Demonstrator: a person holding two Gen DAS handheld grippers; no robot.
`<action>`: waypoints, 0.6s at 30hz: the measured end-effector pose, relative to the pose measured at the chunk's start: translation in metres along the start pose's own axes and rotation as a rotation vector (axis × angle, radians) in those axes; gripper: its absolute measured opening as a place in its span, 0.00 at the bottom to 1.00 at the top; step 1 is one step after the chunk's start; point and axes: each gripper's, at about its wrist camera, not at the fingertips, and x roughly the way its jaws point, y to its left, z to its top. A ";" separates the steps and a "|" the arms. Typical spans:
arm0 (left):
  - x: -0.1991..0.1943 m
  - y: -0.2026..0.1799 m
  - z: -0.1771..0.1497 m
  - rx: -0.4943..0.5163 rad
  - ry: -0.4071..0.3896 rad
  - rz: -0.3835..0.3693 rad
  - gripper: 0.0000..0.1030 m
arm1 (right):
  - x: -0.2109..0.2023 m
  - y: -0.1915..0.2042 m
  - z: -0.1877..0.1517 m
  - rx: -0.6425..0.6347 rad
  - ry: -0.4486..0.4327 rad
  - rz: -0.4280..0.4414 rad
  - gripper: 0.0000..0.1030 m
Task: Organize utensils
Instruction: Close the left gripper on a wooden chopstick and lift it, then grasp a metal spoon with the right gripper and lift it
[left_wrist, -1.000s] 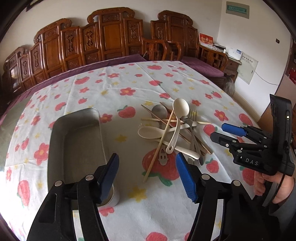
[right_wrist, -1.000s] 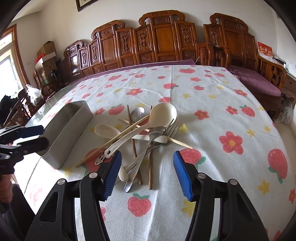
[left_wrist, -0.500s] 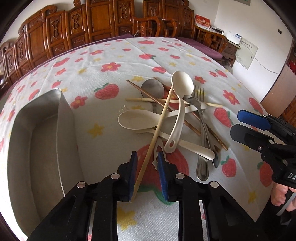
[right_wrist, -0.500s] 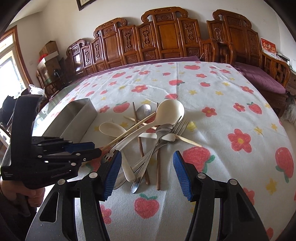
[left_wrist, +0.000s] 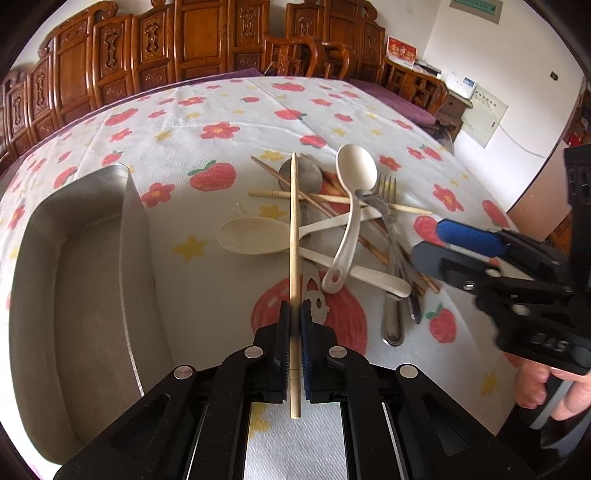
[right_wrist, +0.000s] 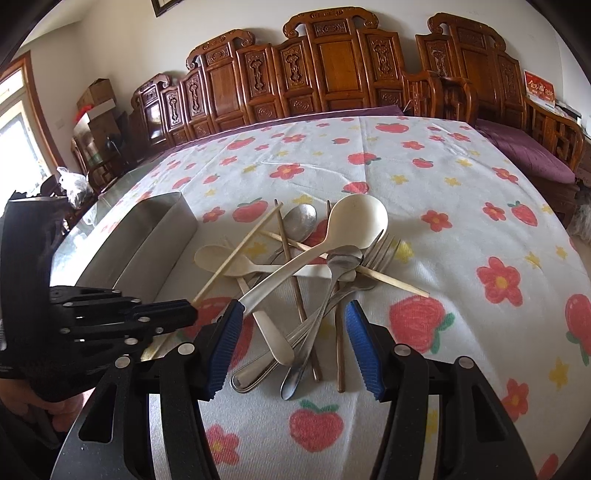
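A round table under a cloth (left_wrist: 229, 110) printed with strawberries and flowers stands before carved wooden chairs (right_wrist: 332, 62). A metal tray (left_wrist: 88, 206) sits at its left side, with a heap of spoons, forks and chopsticks (right_wrist: 317, 266) beside it. The left gripper (left_wrist: 294, 314) has just closed and pinches a pale chopstick (left_wrist: 293, 229) near its lower end, the stick slanting over the heap. The right gripper (right_wrist: 291, 321) hangs spread above the handles.

Left tongs (left_wrist: 294, 325) clamped, right tongs (right_wrist: 291, 347) agape
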 end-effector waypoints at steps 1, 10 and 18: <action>-0.005 -0.001 0.000 0.000 -0.013 -0.005 0.04 | 0.001 0.000 0.000 0.003 0.003 -0.002 0.58; -0.043 0.000 0.005 -0.004 -0.102 -0.040 0.04 | 0.021 -0.004 -0.003 0.012 0.050 -0.025 0.33; -0.058 0.005 0.011 -0.018 -0.139 -0.048 0.04 | 0.040 -0.010 -0.003 0.051 0.100 -0.056 0.23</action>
